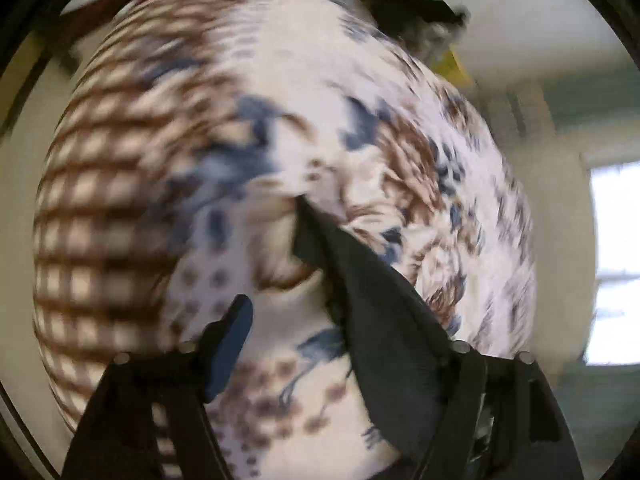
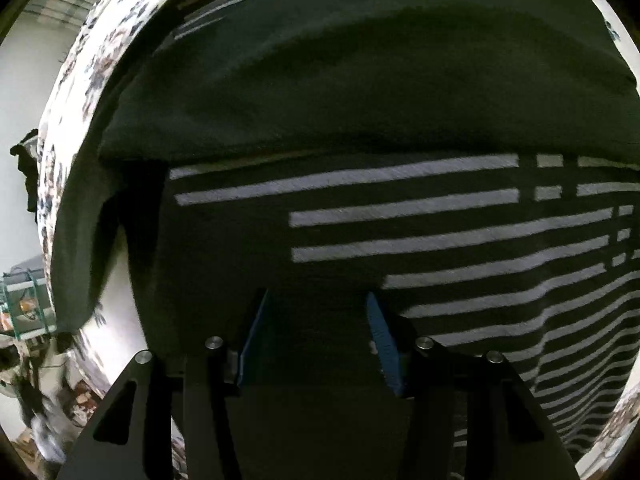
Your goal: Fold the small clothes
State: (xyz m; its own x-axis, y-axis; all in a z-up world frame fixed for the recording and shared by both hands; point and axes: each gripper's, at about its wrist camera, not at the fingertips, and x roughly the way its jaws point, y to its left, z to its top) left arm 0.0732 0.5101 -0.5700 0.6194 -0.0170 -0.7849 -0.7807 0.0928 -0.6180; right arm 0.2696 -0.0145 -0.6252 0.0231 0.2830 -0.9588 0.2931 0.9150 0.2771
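We see the left gripper [image 1: 288, 344] at 6 o'clock of its blurred wrist view. One blue finger pad [image 1: 230, 354] stands clear at 7 o'clock; the other finger is covered by a dark cloth fold [image 1: 380, 320] draped over it from 5 o'clock toward centre. The fold lies against that finger only, so we cannot tell whether the fingers are clenched on it or spread. Behind lies one patterned bedsheet [image 1: 248, 128], white with brown grid lines and blue-brown flowers. One window [image 1: 616, 260] shows at 3 o'clock.

In the right wrist view the right gripper [image 2: 318, 340] sits at 6 o'clock with two blue pads [image 2: 384, 344] in sight, spread apart. Dark fabric of the striped garment [image 2: 400, 208] fills the gap between them, yet neither pad visibly presses it, so we cannot tell if it is grasped or released.

The garment is one dark piece with white horizontal stripes, spread over the bedsheet [image 2: 100, 56], with a plain dark layer folded across it from 9 to 3 o'clock. One green rack [image 2: 24, 300] stands at 8 o'clock.
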